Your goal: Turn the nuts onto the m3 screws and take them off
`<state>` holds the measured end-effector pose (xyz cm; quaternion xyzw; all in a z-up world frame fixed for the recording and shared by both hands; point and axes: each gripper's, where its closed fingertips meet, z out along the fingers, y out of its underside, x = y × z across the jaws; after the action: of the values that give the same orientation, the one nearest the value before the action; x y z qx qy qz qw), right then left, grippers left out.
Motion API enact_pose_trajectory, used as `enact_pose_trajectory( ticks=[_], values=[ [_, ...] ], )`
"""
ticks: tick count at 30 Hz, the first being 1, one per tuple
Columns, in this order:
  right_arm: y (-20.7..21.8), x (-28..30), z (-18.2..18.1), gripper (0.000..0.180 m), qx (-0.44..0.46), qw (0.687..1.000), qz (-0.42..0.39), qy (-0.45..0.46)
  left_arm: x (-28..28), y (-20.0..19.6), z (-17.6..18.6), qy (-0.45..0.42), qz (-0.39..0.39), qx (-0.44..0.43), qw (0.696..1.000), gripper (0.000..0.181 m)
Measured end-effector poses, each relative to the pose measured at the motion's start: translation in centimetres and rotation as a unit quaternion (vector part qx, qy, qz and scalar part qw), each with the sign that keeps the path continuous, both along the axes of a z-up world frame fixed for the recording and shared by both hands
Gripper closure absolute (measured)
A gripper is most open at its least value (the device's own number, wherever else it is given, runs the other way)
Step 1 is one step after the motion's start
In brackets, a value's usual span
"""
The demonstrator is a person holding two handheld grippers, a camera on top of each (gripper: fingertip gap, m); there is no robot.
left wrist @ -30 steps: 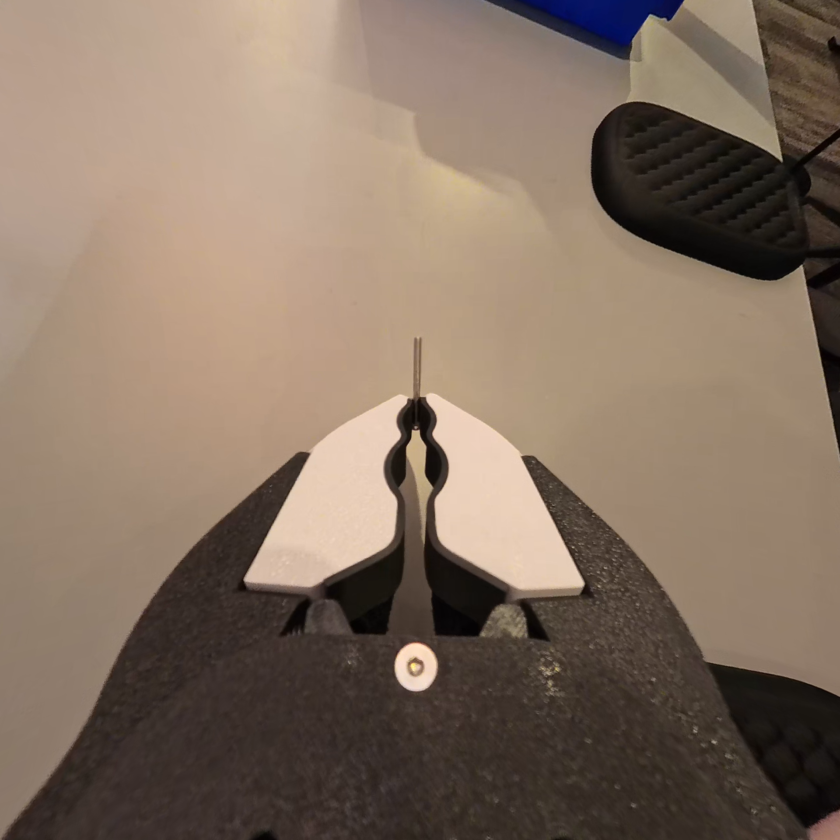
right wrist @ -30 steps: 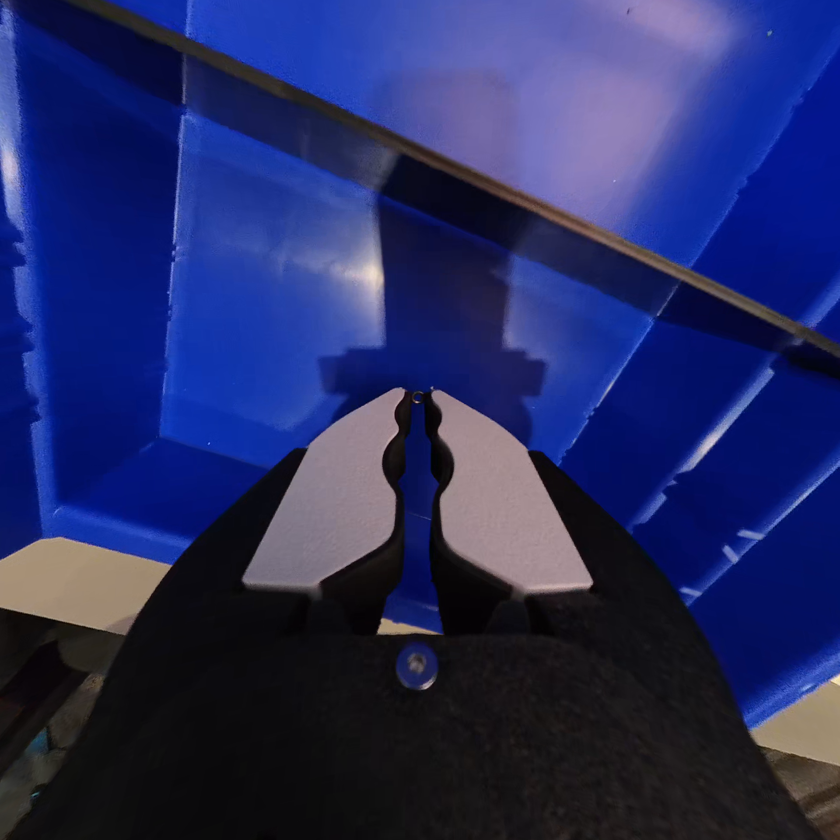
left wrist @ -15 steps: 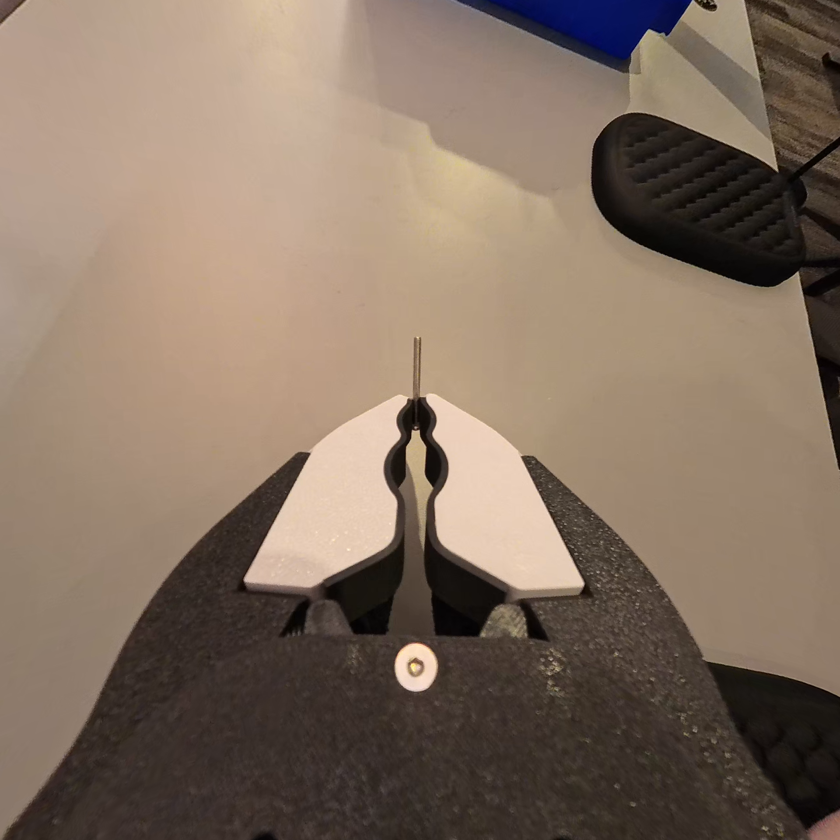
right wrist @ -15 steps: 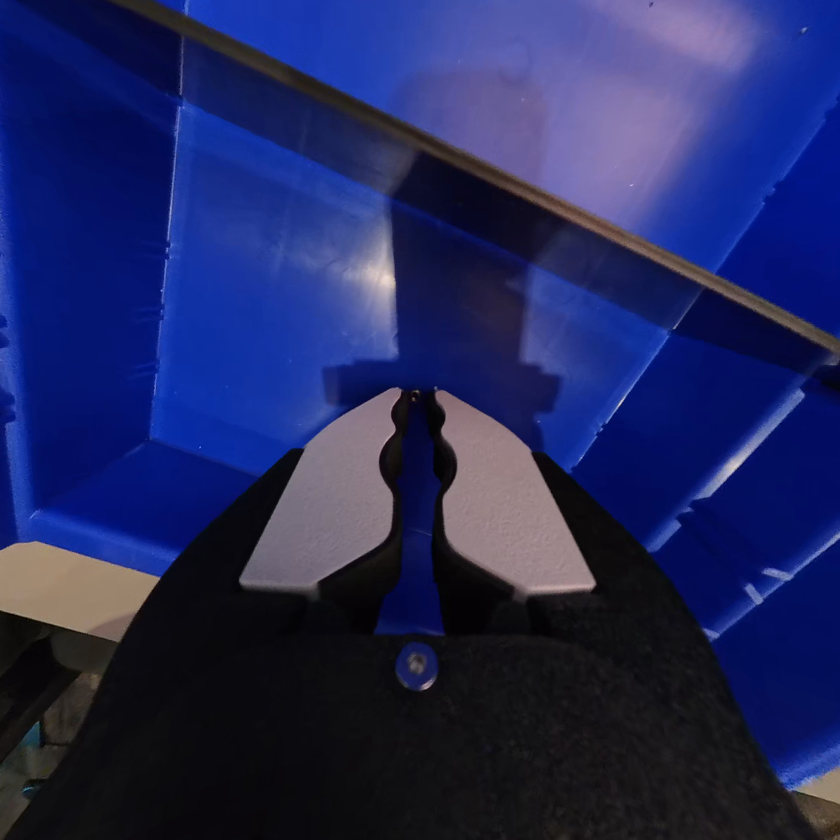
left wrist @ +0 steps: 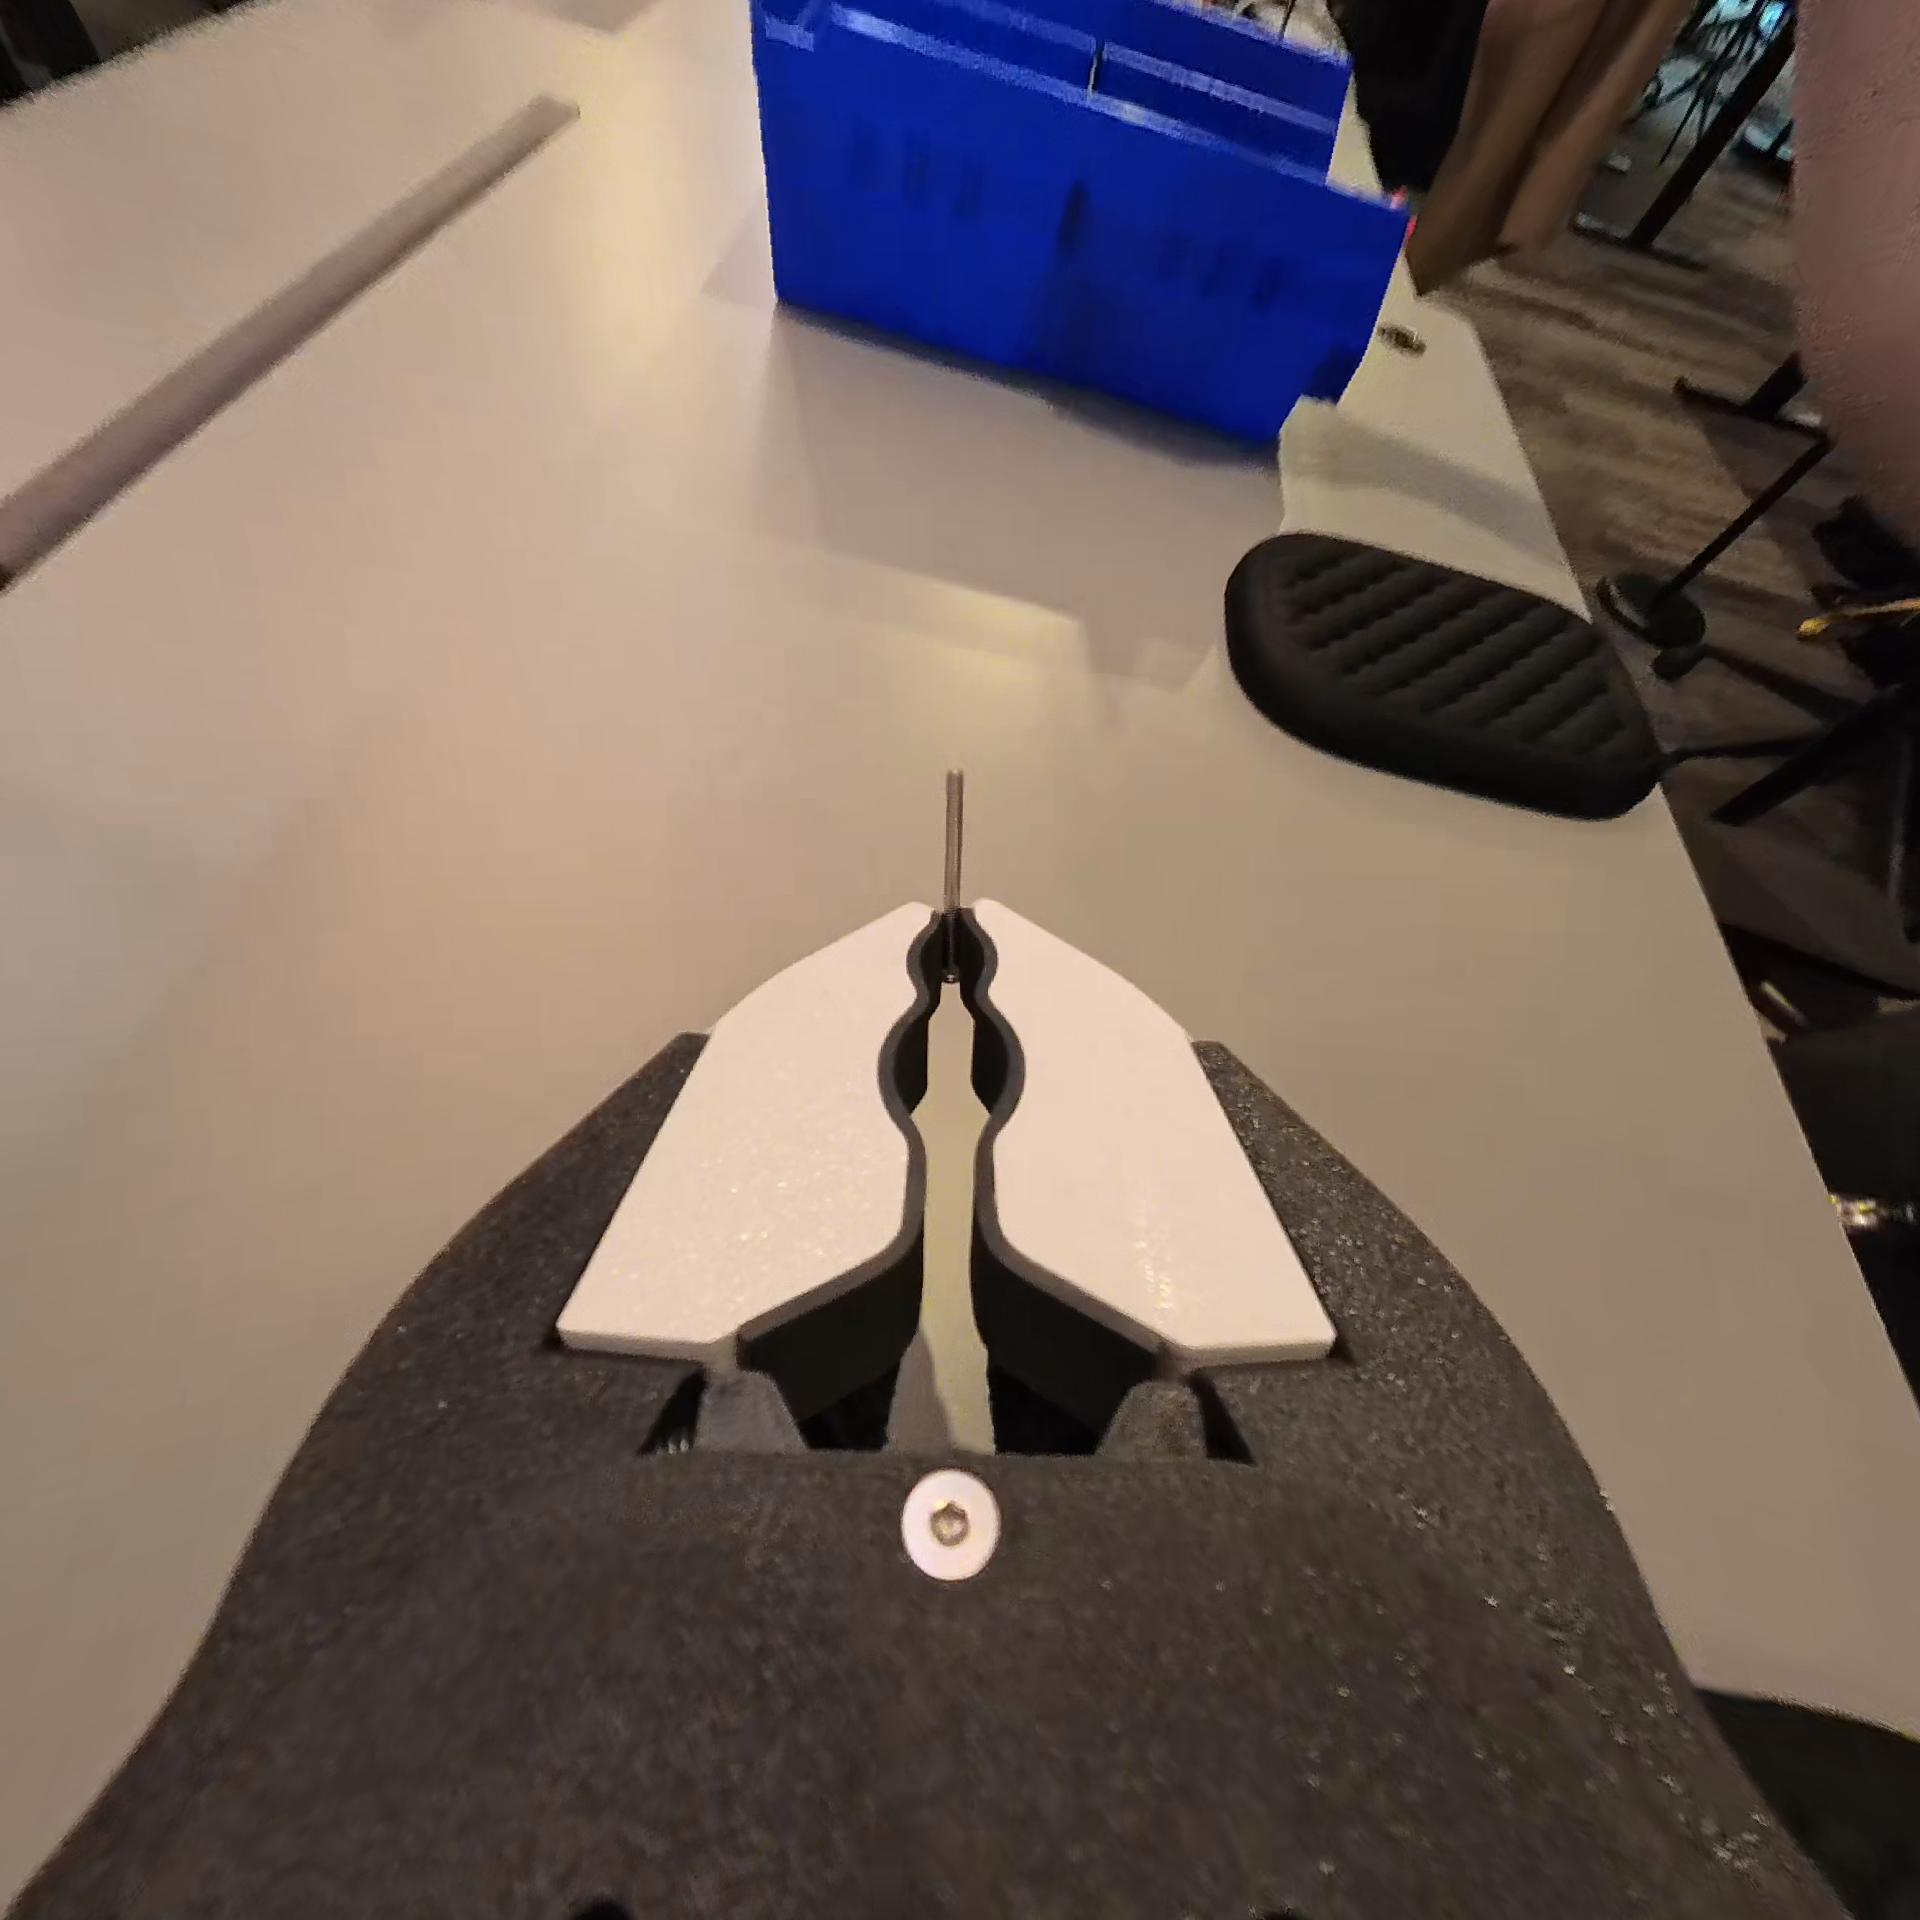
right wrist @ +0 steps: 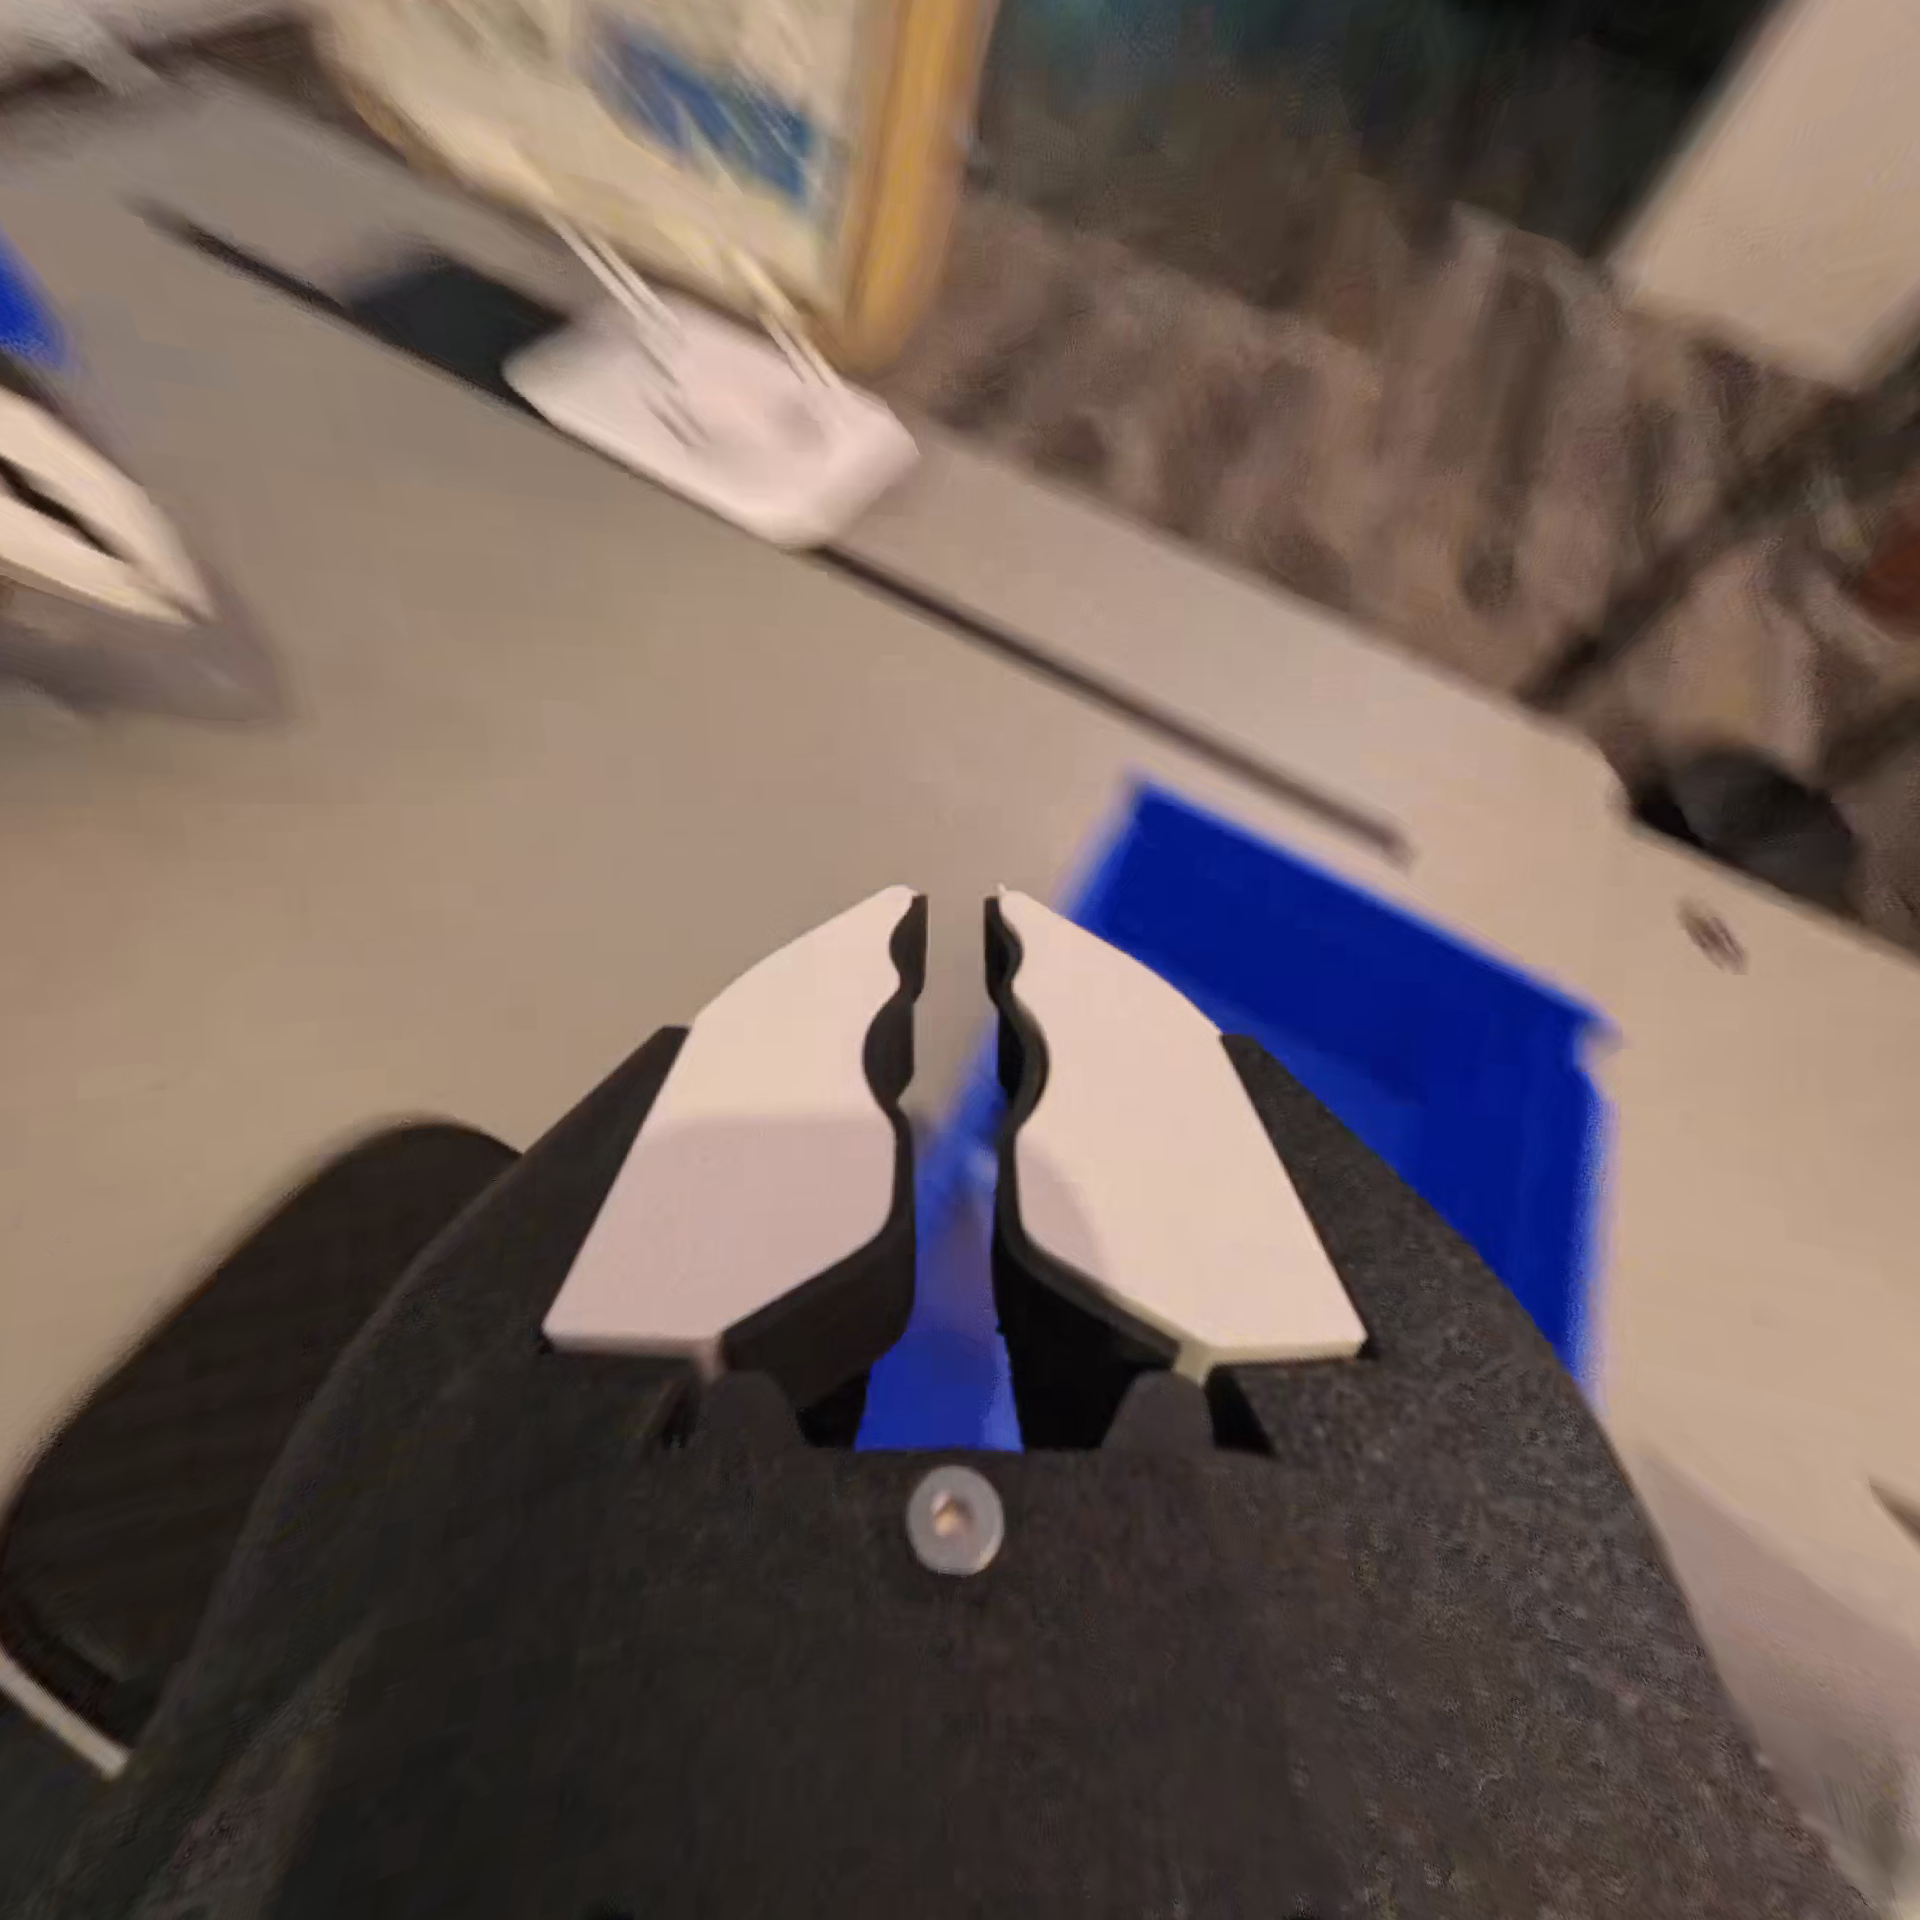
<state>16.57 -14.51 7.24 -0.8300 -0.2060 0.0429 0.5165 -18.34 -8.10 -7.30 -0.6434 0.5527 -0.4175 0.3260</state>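
In the left wrist view my left gripper point(left wrist: 954, 914) is shut on a thin metal M3 screw point(left wrist: 953, 842), which sticks straight out past the tips above the pale table point(left wrist: 416, 727). No nut shows on the screw. In the right wrist view, which is motion-blurred, my right gripper point(right wrist: 956, 904) is held above the table with its jaws a little apart and nothing visible between them. The blue parts bin point(right wrist: 1351, 1018) lies below and to its right. The same bin point(left wrist: 1060, 208) stands at the far end of the table in the left wrist view. The left gripper's white fingers point(right wrist: 73, 540) show at the left edge.
A black padded chair armrest point(left wrist: 1434, 675) overlaps the table's right edge and also shows in the right wrist view point(right wrist: 208, 1299). A small metal part point(left wrist: 1403, 338) lies on the table right of the bin. A white block point(right wrist: 727, 436) sits at the far side. Tip to tip, the grippers are about 40 centimetres apart.
My right gripper has pulled up and out of the blue bin, swung toward the table, and its jaws have parted; the tiny nut between its tips no longer shows. The left gripper tilted up, still holding the screw.
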Motion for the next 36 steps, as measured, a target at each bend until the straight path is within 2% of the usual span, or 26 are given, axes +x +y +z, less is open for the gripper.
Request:
enact_pose_trajectory(
  ticks=[1, 3, 7, 12, 15, 20, 36],
  values=[
    [0.2, -3.7, 1.1, 0.169, 0.039, 0.997, 0.052, 0.029, 0.4, -0.1, 0.4, -0.011, 0.0, 0.005, 1.0, 0.179],
    [0.3, -10.9, 1.9, 0.169, 0.092, 0.981, 0.152, 0.082, 0.9, -0.2, 1.2, -0.032, 0.001, 0.015, 0.999, 0.179],
    [0.5, -23.6, -0.2, 0.169, 0.125, 0.919, 0.315, 0.202, 1.4, -0.6, 3.3, -0.09, -0.005, 0.009, 0.996, 0.179],
    [3.8, -30.8, -4.3, 0.166, 0.119, 0.899, 0.35, 0.235, 1.0, -1.0, 5.3, -0.139, -0.011, 0.003, 0.99, 0.179],
    [4.8, -32.8, -4.8, 0.166, 0.106, 0.885, 0.362, 0.273, 0.8, -1.2, 6.0, -0.155, -0.014, 0.003, 0.988, 0.179],
    [5.5, -34.5, -5.9, 0.164, 0.099, 0.885, 0.369, 0.265, 0.7, -1.4, 6.4, -0.163, -0.02, 0.002, 0.986, 0.179],
    [4.7, -35.4, -6.4, 0.178, 0.077, 0.867, 0.4, 0.288, 1.1, -2.6, 6.8, -0.176, -0.052, -0.007, 0.983, 0.179]
  ],
)
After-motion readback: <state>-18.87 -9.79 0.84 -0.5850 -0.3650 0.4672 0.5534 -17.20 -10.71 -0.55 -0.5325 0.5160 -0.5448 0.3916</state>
